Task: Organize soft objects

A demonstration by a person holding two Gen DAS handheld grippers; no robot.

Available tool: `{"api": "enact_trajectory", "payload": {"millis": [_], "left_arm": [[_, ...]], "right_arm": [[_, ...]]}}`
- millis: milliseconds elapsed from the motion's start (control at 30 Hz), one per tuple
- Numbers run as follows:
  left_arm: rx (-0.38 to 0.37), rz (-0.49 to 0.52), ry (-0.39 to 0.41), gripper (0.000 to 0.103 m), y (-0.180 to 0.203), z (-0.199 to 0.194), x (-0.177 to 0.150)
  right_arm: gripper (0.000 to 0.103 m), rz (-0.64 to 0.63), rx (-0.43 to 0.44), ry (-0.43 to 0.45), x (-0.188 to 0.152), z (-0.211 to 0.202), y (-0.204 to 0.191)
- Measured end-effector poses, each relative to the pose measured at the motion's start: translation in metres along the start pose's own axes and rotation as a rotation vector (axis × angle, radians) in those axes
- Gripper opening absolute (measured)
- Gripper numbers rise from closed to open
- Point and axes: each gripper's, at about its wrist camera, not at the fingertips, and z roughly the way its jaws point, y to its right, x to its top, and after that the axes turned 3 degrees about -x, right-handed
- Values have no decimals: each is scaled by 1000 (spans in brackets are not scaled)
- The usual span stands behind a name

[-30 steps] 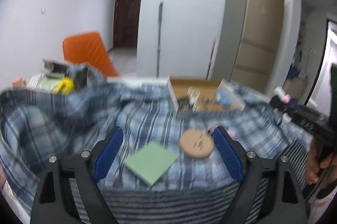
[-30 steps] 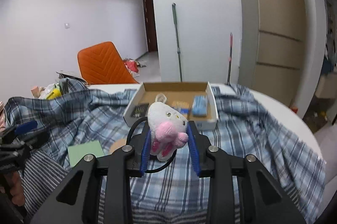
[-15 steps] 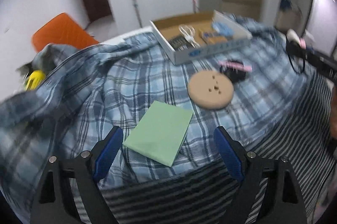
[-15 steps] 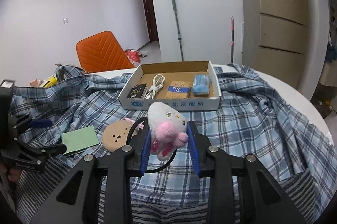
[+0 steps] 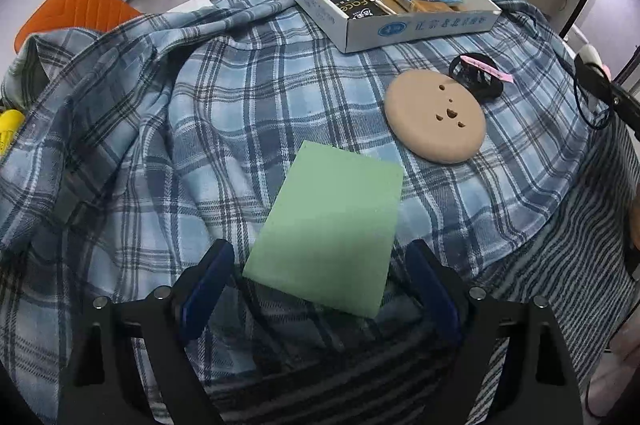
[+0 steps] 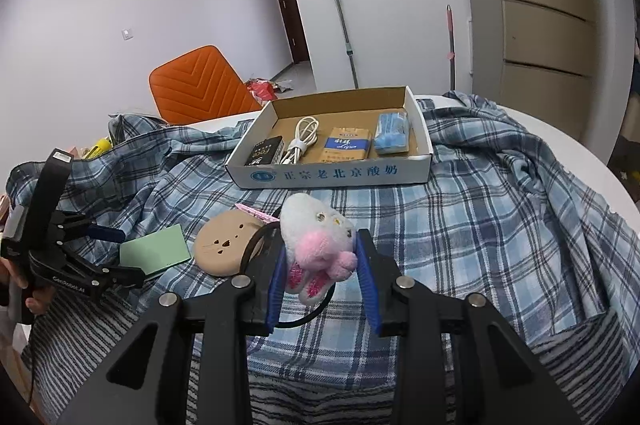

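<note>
Plush toy (image 6: 318, 249), white with a pink snout and a dark loop hanging off it, is sitting clenched between the blue pads of the right tool (image 6: 322, 275), held above the plaid cloth (image 6: 460, 225) just in front of the cardboard box (image 6: 336, 173). The box is already carrying a coiled white cable (image 6: 300, 141), a black packet, a tan packet and a blue pack, so, as a judgement, the toy is probably heading either into that box or next to the other soft pieces in front of it.

Left of the box's near wall, the tan round pad (image 5: 435, 117) and a black hair clip (image 5: 478, 77) with a pink strip are lying touching each other on the cloth. Farther from the box, the green sponge sheet (image 5: 328, 229) is lying flat, its near edge sitting between the spread pads of the left tool (image 5: 318, 277), which is grasping nothing.

To do the step well, the left tool should be coming down level until both pads are straddling the sheet's narrow sides, then squeezing gently, since the foam looks likely to buckle and the loose cloth beneath could be pinched along with it. The right tool should be keeping its squeeze on the toy's body, not the loop, and staying clear of the tan pad while the left is working.
</note>
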Motion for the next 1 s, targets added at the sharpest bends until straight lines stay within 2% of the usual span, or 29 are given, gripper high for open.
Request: {"api": "enact_trajectory", "payload": {"millis": [267, 433, 633, 867, 933, 1000], "left_arm": [[-29, -21, -11, 89, -6, 8, -2], [-50, 14, -16, 89, 7, 6, -10], [-19, 55, 10, 89, 16, -1, -11], [6, 70, -3, 89, 12, 10, -4], [0, 71, -6, 74, 12, 11, -4], [-11, 44, -14, 74, 10, 13, -4]], "right_arm": [[32, 8, 12, -7, -1, 2, 1], [32, 11, 10, -6, -1, 2, 2], [32, 4, 6, -10, -2, 3, 1], [32, 12, 9, -17, -2, 4, 3], [32, 13, 10, -21, -3, 5, 3], [32, 12, 10, -23, -3, 6, 3]]}}
